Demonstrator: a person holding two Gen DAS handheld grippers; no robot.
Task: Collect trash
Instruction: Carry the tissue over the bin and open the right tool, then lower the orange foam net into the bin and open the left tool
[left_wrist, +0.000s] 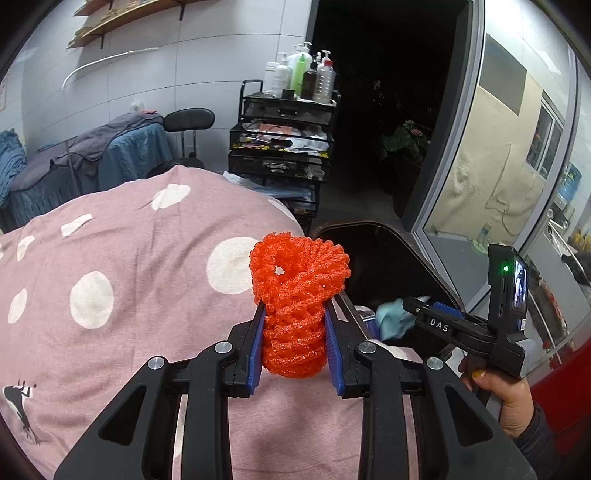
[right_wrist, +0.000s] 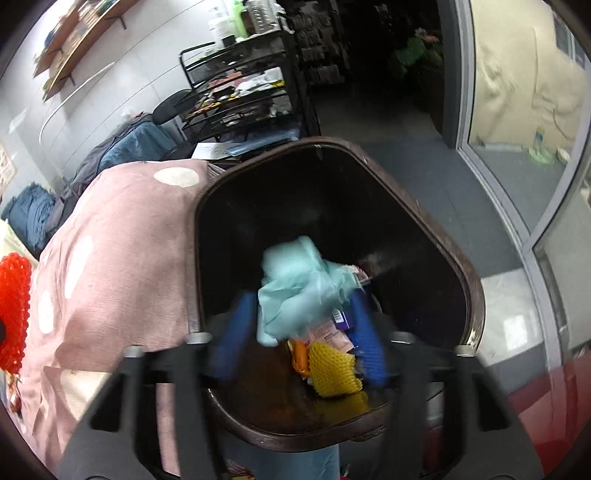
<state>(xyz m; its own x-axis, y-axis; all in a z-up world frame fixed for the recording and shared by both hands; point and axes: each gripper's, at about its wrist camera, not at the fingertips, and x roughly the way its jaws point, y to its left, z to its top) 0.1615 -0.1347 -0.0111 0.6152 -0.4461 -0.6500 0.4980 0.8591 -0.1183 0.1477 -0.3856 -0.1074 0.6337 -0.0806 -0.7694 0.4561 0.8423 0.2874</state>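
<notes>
My left gripper (left_wrist: 294, 312) is shut on an orange foam net sleeve (left_wrist: 295, 291) and holds it above the pink polka-dot cover (left_wrist: 110, 277). The sleeve also shows at the left edge of the right wrist view (right_wrist: 13, 310). My right gripper (right_wrist: 299, 314) hangs over the dark brown trash bin (right_wrist: 469, 273). A crumpled pale teal tissue (right_wrist: 295, 291) sits between its blurred blue fingers (right_wrist: 364, 343), which stand apart; whether they still pinch it is unclear. In the bin lie a yellow foam net (right_wrist: 332, 373) and some wrappers (right_wrist: 328, 334). The right gripper and tissue also show in the left wrist view (left_wrist: 393, 319).
A black wire cart (left_wrist: 284, 144) with bottles on top stands behind the pink cover. A black stool (left_wrist: 188, 122) and blue-covered furniture (left_wrist: 74, 166) are at the back left. A glass door (left_wrist: 498, 166) is on the right, a red surface (right_wrist: 546, 417) at the lower right.
</notes>
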